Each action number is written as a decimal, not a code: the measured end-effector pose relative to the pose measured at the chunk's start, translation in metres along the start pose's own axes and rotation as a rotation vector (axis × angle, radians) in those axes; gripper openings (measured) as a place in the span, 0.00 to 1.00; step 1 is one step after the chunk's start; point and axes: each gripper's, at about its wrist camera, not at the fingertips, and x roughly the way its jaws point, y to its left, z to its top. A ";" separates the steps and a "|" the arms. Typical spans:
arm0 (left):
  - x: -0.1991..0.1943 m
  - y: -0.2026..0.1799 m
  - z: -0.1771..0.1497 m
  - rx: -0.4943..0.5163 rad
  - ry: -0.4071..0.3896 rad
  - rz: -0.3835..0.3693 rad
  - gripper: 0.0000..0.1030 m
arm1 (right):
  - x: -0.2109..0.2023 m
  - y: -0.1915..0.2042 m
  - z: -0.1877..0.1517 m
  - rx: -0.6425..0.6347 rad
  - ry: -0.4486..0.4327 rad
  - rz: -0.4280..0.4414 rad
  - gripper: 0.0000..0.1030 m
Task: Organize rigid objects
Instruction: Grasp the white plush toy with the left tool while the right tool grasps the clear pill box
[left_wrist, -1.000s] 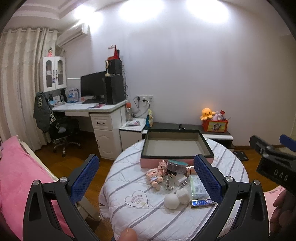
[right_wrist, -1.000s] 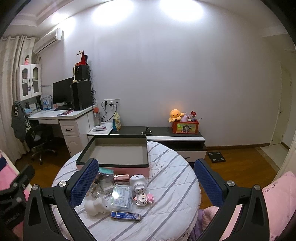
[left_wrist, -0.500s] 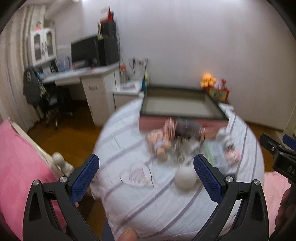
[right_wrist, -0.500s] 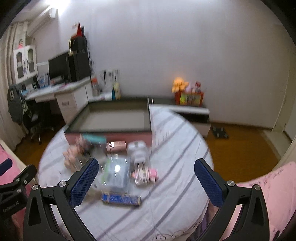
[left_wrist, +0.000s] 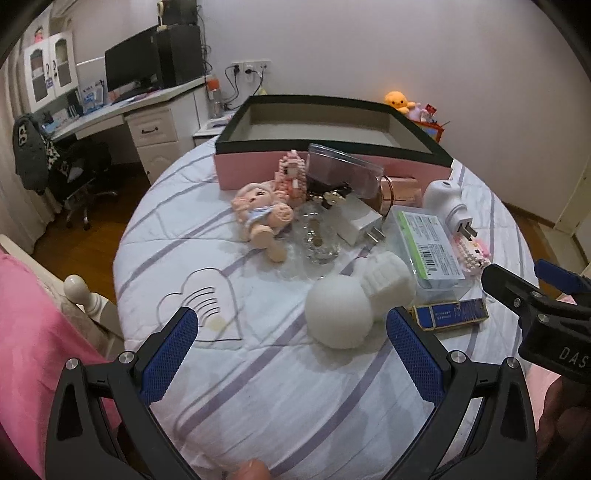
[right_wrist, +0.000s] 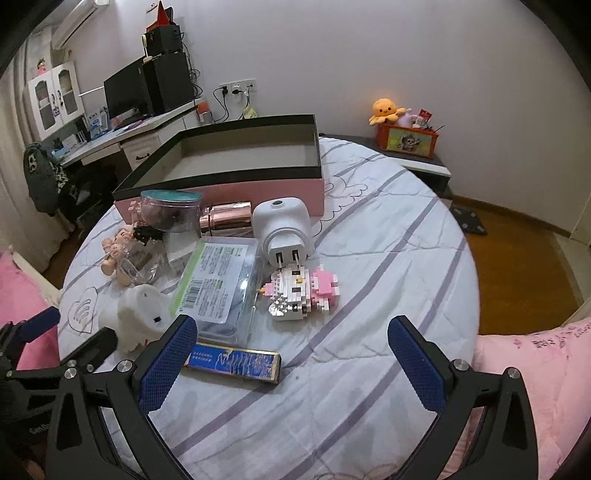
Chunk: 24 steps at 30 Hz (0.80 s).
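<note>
Round table: white lamp between left gripper's spread jaws; right gripper likewise spread.

We're looking into a home bedroom that is doubling as a study: pink bedding with a white bedpost is sitting at the near left, and a round table under a striped white cloth is filling the middle. At the far left a white desk is carrying a monitor and black speakers, with a jacket hanging over an office chair beside it. Along the far wall a low cabinet is holding an orange plush octopus, and an air conditioner is hanging up near the ceiling.
</note>
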 end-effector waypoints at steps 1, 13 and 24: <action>0.004 -0.004 0.002 -0.001 0.006 -0.001 1.00 | 0.003 -0.003 0.002 0.003 0.003 0.010 1.00; 0.032 -0.017 0.014 -0.102 0.044 -0.010 1.00 | 0.018 -0.024 0.019 -0.025 0.042 0.053 1.00; 0.044 0.023 0.003 -0.035 0.031 -0.126 0.70 | 0.021 0.014 0.013 0.003 0.057 -0.018 1.00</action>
